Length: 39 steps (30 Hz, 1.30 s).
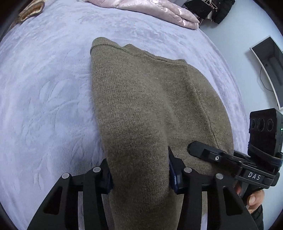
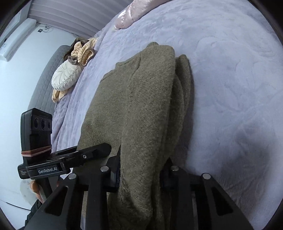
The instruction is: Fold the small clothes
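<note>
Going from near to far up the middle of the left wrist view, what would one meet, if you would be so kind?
left gripper, with its jaws on the near edge of the sweater → sweater → blanket → pink quilt.

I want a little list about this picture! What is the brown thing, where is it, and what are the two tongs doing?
garment: olive-brown knit sweater, partly folded lengthwise
surface: lavender bedspread
left tongs: closed on the near edge of the sweater
right tongs: closed on the near edge, beside the left ones
other things: pink quilt at the far end of the bed; white round cushion with striped clothes by it
folding: not finished
</note>
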Motion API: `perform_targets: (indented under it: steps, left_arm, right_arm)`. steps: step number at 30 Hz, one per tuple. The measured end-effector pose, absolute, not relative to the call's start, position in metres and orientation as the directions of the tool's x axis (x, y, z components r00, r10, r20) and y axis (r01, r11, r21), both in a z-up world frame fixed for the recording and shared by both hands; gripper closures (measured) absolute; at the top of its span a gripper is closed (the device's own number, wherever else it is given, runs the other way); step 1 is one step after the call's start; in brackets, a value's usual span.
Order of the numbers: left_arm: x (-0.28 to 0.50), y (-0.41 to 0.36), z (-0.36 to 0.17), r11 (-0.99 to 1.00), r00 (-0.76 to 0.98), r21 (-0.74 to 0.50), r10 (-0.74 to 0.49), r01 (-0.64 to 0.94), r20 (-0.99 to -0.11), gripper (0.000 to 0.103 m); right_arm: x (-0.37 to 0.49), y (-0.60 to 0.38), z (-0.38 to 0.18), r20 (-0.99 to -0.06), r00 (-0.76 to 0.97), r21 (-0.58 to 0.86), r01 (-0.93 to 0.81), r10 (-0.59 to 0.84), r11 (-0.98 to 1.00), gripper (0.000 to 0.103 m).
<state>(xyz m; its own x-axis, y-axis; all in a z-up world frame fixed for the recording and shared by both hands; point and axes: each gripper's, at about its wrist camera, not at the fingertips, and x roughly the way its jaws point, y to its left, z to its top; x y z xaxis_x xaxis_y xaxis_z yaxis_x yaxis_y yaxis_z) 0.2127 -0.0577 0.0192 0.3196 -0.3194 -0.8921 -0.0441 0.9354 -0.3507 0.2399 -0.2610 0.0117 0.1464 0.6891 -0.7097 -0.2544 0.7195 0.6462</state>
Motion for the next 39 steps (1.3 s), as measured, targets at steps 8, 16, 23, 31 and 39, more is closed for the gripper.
perform_targets:
  steps: [8, 16, 23, 31, 39]
  left_arm:
    - [0.182, -0.061, 0.055, 0.941, 0.344, -0.337, -0.309, -0.024, -0.887, 0.056]
    - [0.130, -0.072, 0.077, 0.959, 0.351, -0.284, -0.270, 0.014, -0.896, 0.056]
    - [0.073, -0.076, 0.086, 0.964, 0.363, -0.264, -0.255, 0.027, -0.896, 0.056]
    - [0.017, -0.075, 0.080, 0.968, 0.354, -0.251, -0.241, 0.017, -0.904, 0.056]
    - [-0.015, -0.072, 0.052, 0.966, 0.302, -0.257, -0.242, -0.010, -0.922, 0.056]
  right_arm:
    - [0.211, -0.255, 0.058, -0.714, 0.195, 0.610, -0.297, 0.672, 0.734, 0.073]
    - [0.162, -0.254, 0.088, -0.730, 0.209, 0.573, -0.333, 0.651, 0.749, 0.073]
    - [0.108, -0.252, 0.101, -0.737, 0.216, 0.553, -0.352, 0.640, 0.755, 0.073]
    - [0.053, -0.248, 0.102, -0.736, 0.205, 0.555, -0.363, 0.645, 0.748, 0.073]
    - [0.010, -0.244, 0.072, -0.741, 0.140, 0.588, -0.337, 0.657, 0.735, 0.073]
